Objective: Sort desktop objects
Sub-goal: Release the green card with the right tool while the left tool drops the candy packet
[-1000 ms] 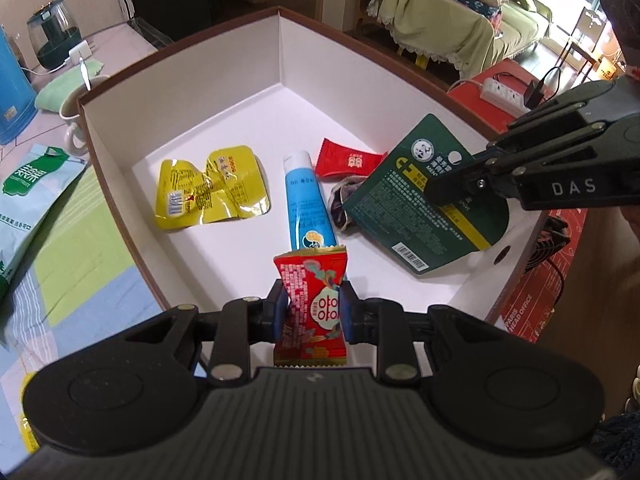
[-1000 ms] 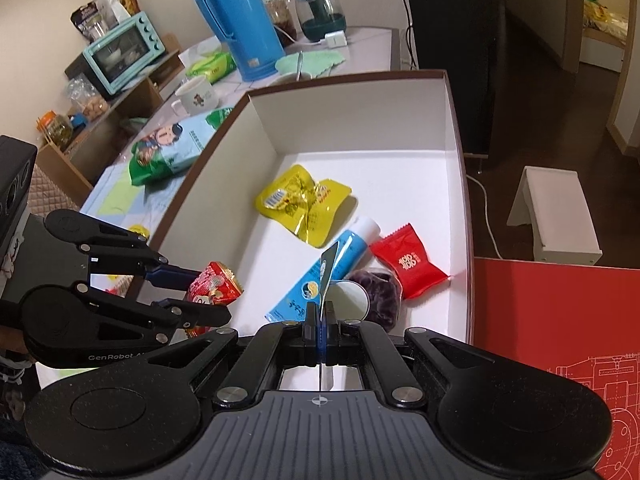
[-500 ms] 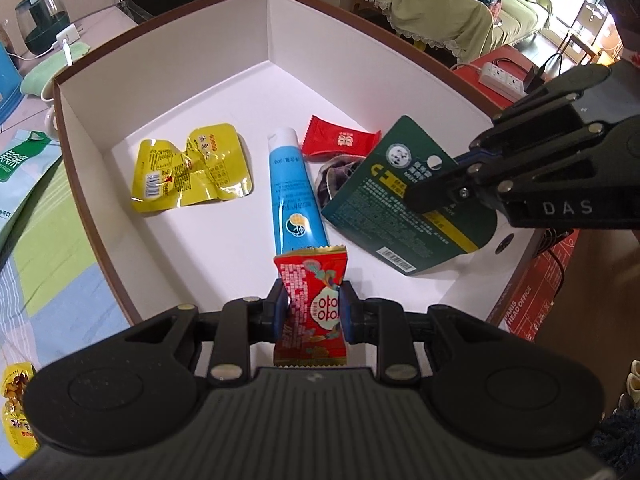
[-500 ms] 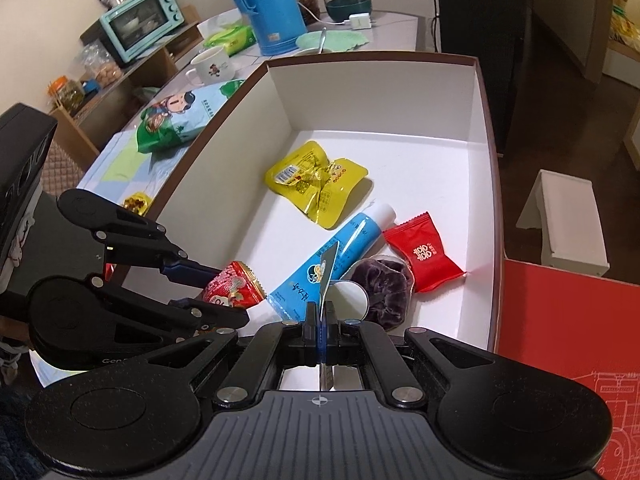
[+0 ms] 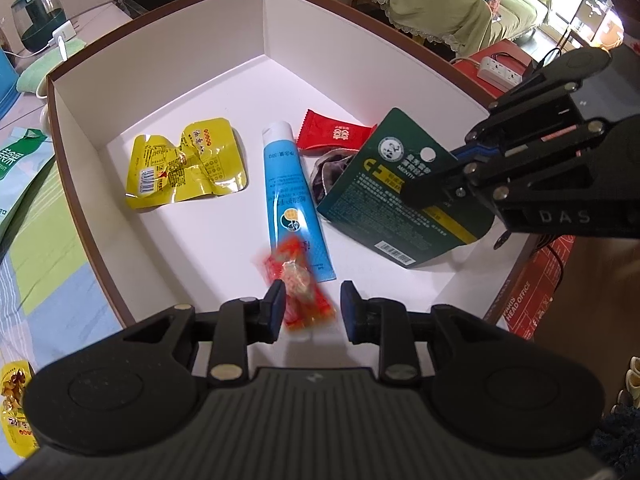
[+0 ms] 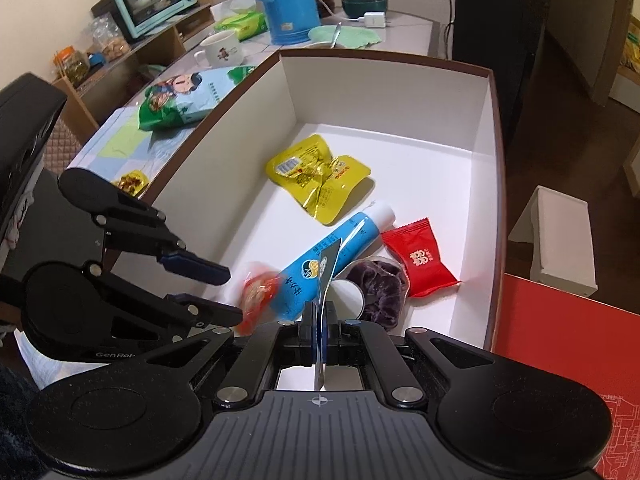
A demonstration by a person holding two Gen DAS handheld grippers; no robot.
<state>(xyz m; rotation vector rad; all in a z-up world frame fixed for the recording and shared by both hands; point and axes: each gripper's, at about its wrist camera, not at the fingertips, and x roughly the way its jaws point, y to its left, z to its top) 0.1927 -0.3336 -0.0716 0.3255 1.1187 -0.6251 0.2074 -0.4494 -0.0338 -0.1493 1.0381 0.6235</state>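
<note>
Left wrist view: left hand-held gripper [image 5: 312, 306] open, 1 blurred red candy [image 5: 298, 280] loose between its fingers, over the box [image 5: 160, 60]. Inside: 1 yellow packet [image 5: 186, 168], 1 blue tube [image 5: 294, 200], 1 red sachet [image 5: 334, 134]. Right wrist view: right hand-held gripper [image 6: 320, 326] clamped on 1 green card [image 6: 326, 276], edge-on, above tube & 1 purple pouch [image 6: 378, 288].

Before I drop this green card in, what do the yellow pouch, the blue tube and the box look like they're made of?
Yellow pouch: crinkled foil-like film, glossy, sharp creases and glare.
Blue tube: smooth soft plastic, probably; flat crimped end, white cap.
Box: stiff matte white board with a brown edge, likely cardboard.
Green card in the right gripper: thin printed card, slight sheen.
</note>
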